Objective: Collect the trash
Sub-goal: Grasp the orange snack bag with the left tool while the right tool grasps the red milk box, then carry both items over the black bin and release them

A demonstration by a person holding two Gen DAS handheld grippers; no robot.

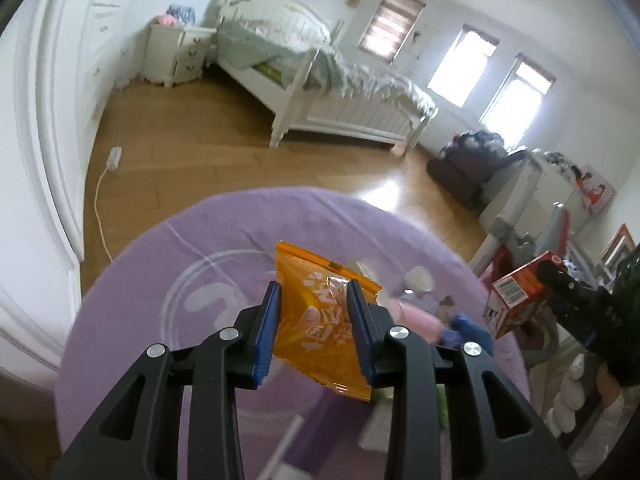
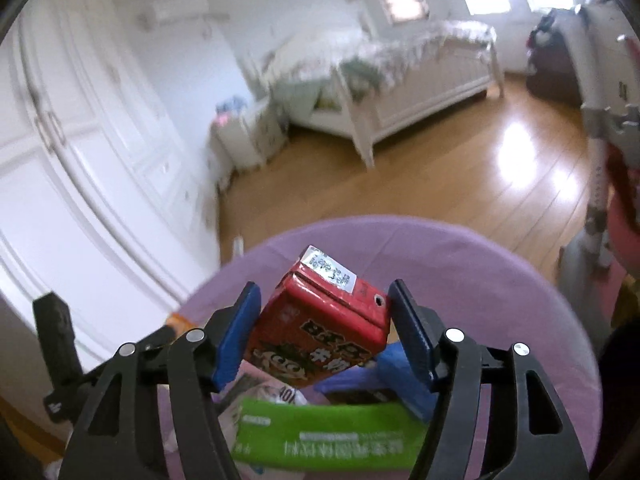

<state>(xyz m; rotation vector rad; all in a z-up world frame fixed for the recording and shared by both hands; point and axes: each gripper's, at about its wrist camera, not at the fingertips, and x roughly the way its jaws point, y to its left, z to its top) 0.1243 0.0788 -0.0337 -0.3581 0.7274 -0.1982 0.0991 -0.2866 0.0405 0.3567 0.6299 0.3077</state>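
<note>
The left hand-held gripper pinches an orange snack packet above the purple tabletop; the thin foil may slide out. The right hand-held gripper clamps a red milk carton tilted on its corners, so the carton may twist free and fall onto the green wrapper below.

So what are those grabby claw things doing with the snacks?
A person is picking up trash with a claw in each hand. The left gripper is squeezing an orange snack packet, lifted above the round purple table. The right gripper is clamped on a red drink carton, also held up in the air. More rubbish waits below on the table, like a green package and something blue.
</note>
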